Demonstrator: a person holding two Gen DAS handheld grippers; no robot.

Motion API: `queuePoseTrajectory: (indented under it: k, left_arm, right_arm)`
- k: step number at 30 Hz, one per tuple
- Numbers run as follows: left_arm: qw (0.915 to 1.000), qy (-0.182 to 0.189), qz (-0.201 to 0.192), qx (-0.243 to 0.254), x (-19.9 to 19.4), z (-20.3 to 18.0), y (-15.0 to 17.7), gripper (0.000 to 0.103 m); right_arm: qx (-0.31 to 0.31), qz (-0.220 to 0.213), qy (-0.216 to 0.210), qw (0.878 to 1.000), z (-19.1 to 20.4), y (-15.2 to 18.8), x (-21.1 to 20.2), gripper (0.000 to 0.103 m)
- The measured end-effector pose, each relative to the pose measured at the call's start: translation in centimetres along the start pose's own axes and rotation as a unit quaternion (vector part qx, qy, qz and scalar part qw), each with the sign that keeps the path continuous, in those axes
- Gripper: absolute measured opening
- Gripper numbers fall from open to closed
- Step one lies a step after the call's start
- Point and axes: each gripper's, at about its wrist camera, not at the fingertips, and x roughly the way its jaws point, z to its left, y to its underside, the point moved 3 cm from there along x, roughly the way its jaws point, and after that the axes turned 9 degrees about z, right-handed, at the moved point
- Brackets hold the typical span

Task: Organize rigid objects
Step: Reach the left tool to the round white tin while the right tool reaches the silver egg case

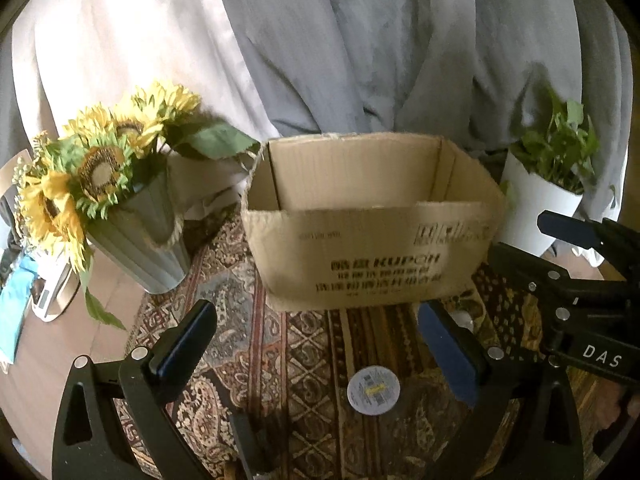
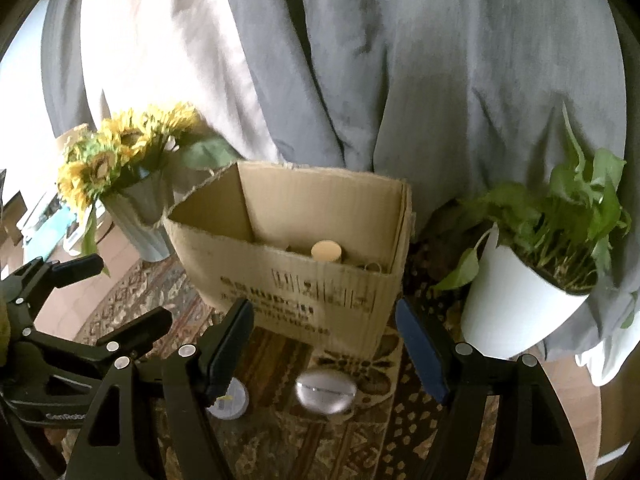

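One cardboard box [image 2: 288,264] holds one wooden-lidded jar [image 2: 326,251]. Two round items lie before it: a labelled tin [image 1: 373,390] and a clear disc [image 2: 326,393]. Both the left gripper [image 1: 320,344] and the right gripper [image 2: 326,344] gape wide, holding nothing.

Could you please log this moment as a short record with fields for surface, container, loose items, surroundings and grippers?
surface: patterned cloth
container: open cardboard box, a round-topped item visible inside
loose items: flat labelled disc; clear round container, both in front of the box
surroundings: sunflower vase to its left, white potted plant to its right
left gripper: open, empty
right gripper: open, empty
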Motion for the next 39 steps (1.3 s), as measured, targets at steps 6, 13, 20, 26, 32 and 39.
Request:
queuePoseTrajectory:
  k: [6, 13, 20, 26, 32, 39]
  left_arm:
    - [0.9997, 0.006, 0.025, 0.003, 1.0, -0.5, 1.2, 0.103]
    - [0.9985, 0.016, 0.052, 0.01, 2.3, -1.1, 2.4, 0.103]
    - [0.9963, 0.021, 0.08, 0.021, 3.9, -1.8, 3.7, 0.103]
    - [0.9931, 0.032, 0.111, 0.02, 5.6, -2.1, 4.6, 0.102]
    - [0.9899, 0.04, 0.135, 0.018, 7.2, -2.4, 5.4, 0.102]
    - [0.9873, 0.043, 0.151, 0.023, 8.8, -2.9, 6.2, 0.102]
  right_arm:
    - [-0.002, 0.017, 0.0, 1.0, 0.0, 1.4, 0.9, 0.075]
    - [-0.004, 0.039, -0.003, 0.999, -0.3, 2.7, 2.1, 0.075]
    - [-0.005, 0.065, -0.003, 0.998, -0.4, 3.9, 3.7, 0.075]
    - [-0.005, 0.09, -0.009, 0.996, -0.7, 4.7, 5.1, 0.075]
    - [-0.004, 0.111, -0.013, 0.994, -0.8, 5.5, 6.7, 0.075]
    - [-0.003, 0.137, -0.019, 0.99, -1.0, 6.4, 8.6, 0.075]
